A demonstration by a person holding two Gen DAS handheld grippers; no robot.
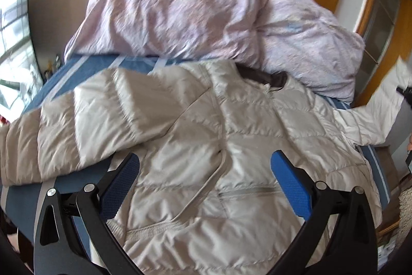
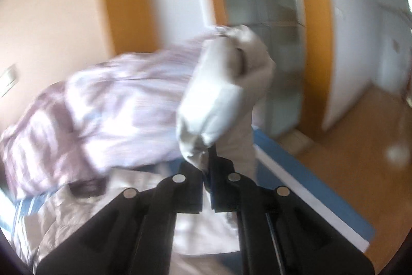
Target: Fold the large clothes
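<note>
With the puffer jacket (image 1: 206,146) spread across the bed (image 1: 85,66), the right tongs (image 2: 207,153) clench 1 sleeve (image 2: 221,94) lifted off the bed's right edge, the left tongs (image 1: 204,169) hover released over the body, and next the sleeve likely needs laying across the chest.

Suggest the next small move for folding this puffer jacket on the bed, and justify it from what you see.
Probably carry the sleeve across onto the jacket front. The right hand-held gripper is shut on the sleeve's end and holds it lifted off the bed, while the left hand-held gripper hangs open above the flat body, holding nothing.
</note>
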